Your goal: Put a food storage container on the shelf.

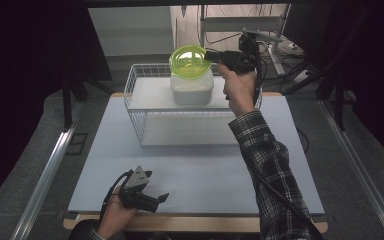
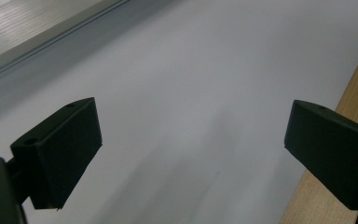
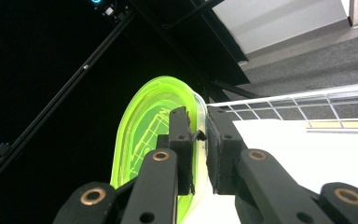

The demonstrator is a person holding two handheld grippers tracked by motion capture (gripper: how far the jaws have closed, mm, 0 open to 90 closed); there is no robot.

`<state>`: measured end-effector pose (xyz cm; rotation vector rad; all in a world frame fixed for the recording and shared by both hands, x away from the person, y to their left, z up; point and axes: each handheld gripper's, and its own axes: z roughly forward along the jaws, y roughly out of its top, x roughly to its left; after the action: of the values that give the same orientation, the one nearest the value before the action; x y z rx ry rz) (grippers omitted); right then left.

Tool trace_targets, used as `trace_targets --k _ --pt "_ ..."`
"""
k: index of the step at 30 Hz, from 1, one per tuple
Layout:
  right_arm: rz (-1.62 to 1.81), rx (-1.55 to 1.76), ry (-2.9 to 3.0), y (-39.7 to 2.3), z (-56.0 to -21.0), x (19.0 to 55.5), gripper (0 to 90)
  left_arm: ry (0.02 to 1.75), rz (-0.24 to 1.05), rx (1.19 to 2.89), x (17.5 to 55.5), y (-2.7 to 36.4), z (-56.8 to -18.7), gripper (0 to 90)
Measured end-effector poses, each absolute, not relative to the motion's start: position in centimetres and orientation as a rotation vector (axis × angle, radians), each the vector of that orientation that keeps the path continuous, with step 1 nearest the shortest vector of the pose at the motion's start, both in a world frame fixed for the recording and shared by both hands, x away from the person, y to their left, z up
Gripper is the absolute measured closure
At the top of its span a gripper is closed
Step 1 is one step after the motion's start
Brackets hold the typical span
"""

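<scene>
The green lid [image 1: 190, 62] sits on, or just above, the white box [image 1: 192, 85] in the wire basket [image 1: 135, 107] at the far side of the table [image 1: 200, 170]; whether it has lifted clear cannot be told. In the right gripper view the lid [image 3: 144, 135] stands edge-on between the jaws, which are clamped on its rim.

The right gripper [image 1: 211, 56] reaches in from the right with its hand [image 1: 239, 90] raised over the basket's right end. The grip is on a thin edge only, so the lid can pivot or slip. To do this step well, I judge the hand should hold the clamp firm, keep the lid level with the box mouth, and move it straight up or down, not sideways, so the rim does not catch or drag the box along the basket.

The left gripper [image 1: 160, 199] rests at the near left of the table, jaws apart over the bare mat [image 2: 177, 93], nothing between them. It could steady the box if it shifts.
</scene>
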<state>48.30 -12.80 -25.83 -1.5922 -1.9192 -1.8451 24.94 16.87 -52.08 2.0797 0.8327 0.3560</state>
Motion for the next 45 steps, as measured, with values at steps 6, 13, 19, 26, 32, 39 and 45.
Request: trace_targets --k 6,13,19,26,32,39,45 --pt "-1.834 -1.596 -1.898 -12.9 -26.2 48.8 81.2 0.832 0.356 2.08 24.9 16.8 -52.1 3.6" --pt "-1.824 -1.62 -1.951 -12.5 -26.2 49.3 79.1 0.831 0.352 2.084 24.9 16.8 -52.1 3.6" --pt "-1.825 -1.645 -1.962 -12.3 -26.3 49.5 74.8 0.831 0.349 2.086 25.0 16.8 -52.2 3.6" --pt "-1.823 -1.662 -1.954 -12.4 -26.7 49.7 72.6 0.828 0.347 2.092 25.0 16.8 -52.2 3.6" --pt "-1.818 -1.653 -1.976 -12.5 -26.8 49.9 60.7 0.828 0.345 2.094 25.0 16.7 -52.2 3.6" --pt "-1.841 -1.584 -2.041 -13.1 -26.3 49.4 37.4 0.828 0.344 2.097 25.0 16.7 -52.3 3.6" --pt "-1.839 -1.463 -2.147 -14.6 -26.8 48.0 23.5 0.826 0.347 2.107 25.0 16.6 -52.3 3.6"
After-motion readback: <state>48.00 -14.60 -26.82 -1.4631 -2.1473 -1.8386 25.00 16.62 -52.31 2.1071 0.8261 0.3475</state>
